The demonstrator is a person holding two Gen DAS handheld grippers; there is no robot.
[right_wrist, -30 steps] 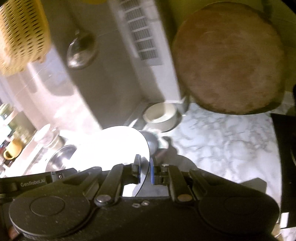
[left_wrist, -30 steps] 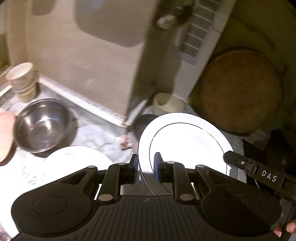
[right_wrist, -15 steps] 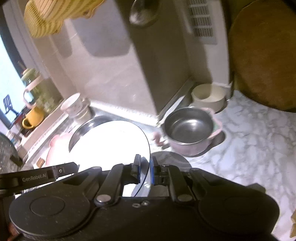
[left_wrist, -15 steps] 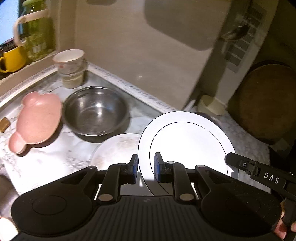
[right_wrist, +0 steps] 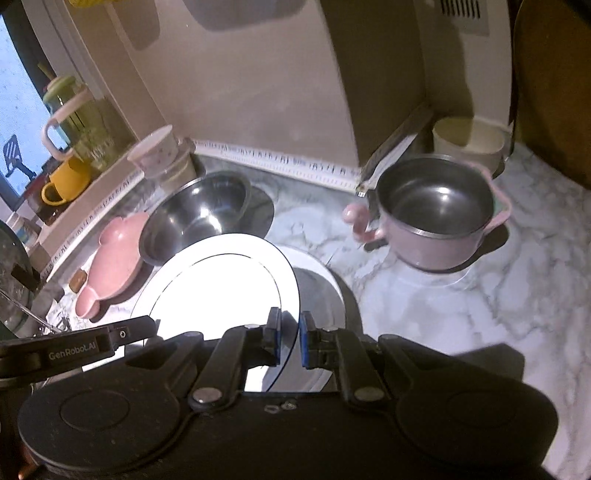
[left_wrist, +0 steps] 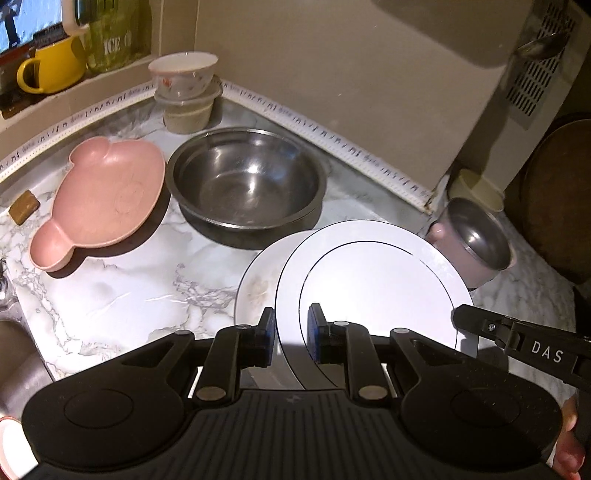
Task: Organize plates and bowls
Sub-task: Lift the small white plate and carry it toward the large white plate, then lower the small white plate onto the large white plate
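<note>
A white plate with a thin dark ring (left_wrist: 373, 280) is held by both grippers, one on each side of its rim. My left gripper (left_wrist: 291, 332) is shut on its near-left edge; my right gripper (right_wrist: 290, 338) is shut on the opposite edge (right_wrist: 221, 284). The plate hangs just above a second white plate (left_wrist: 258, 284) lying on the marble counter (left_wrist: 122, 288). Behind stand a large steel bowl (left_wrist: 245, 181), a pink animal-shaped dish (left_wrist: 99, 199), and stacked small bowls (left_wrist: 184, 92). A pink steel-lined handled bowl (right_wrist: 436, 210) stands to the right.
A cream bowl (right_wrist: 469, 142) sits in the corner by the wall. A yellow mug (left_wrist: 48, 66) and a green jug (left_wrist: 114, 33) stand on the window ledge. A round wooden board (left_wrist: 557, 192) leans at the far right. A small brown block (left_wrist: 24, 206) lies by the pink dish.
Both grippers have carried the plate left and down, from near the wooden board to over the plate on the counter. The steel bowl and pink dish came into full view.
</note>
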